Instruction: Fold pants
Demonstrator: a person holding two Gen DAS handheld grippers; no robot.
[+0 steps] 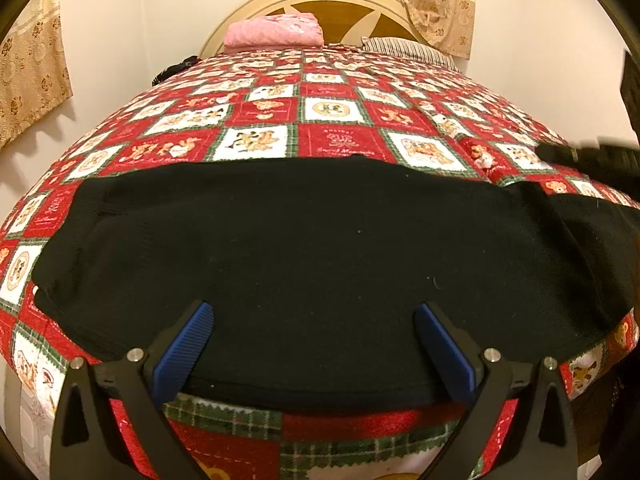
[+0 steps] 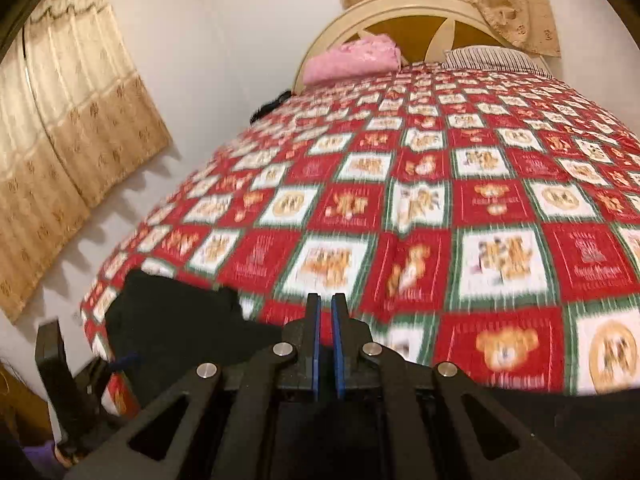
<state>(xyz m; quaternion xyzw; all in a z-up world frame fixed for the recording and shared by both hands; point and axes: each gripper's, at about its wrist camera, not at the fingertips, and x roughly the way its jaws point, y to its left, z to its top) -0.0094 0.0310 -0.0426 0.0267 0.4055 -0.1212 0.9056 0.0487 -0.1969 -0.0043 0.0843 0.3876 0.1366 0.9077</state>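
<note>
The black pants (image 1: 320, 256) lie flat across the near end of the bed, a long dark band running left to right. My left gripper (image 1: 314, 307) hovers over their near edge, jaws wide open, and the blue pads (image 1: 184, 352) grip nothing. In the right wrist view my right gripper (image 2: 326, 300) is shut above the quilt, with nothing between its tips. From there, part of the pants (image 2: 180, 328) shows at the lower left. A blurred dark shape (image 1: 592, 156) at the right edge of the left wrist view looks like the right gripper.
A red, white and green patchwork quilt (image 1: 332, 108) covers the bed. A pink folded cloth (image 1: 276, 32) and a striped pillow (image 1: 404, 48) lie by the cream headboard (image 2: 420, 4). Beige curtains (image 2: 80, 128) hang on the wall to the left.
</note>
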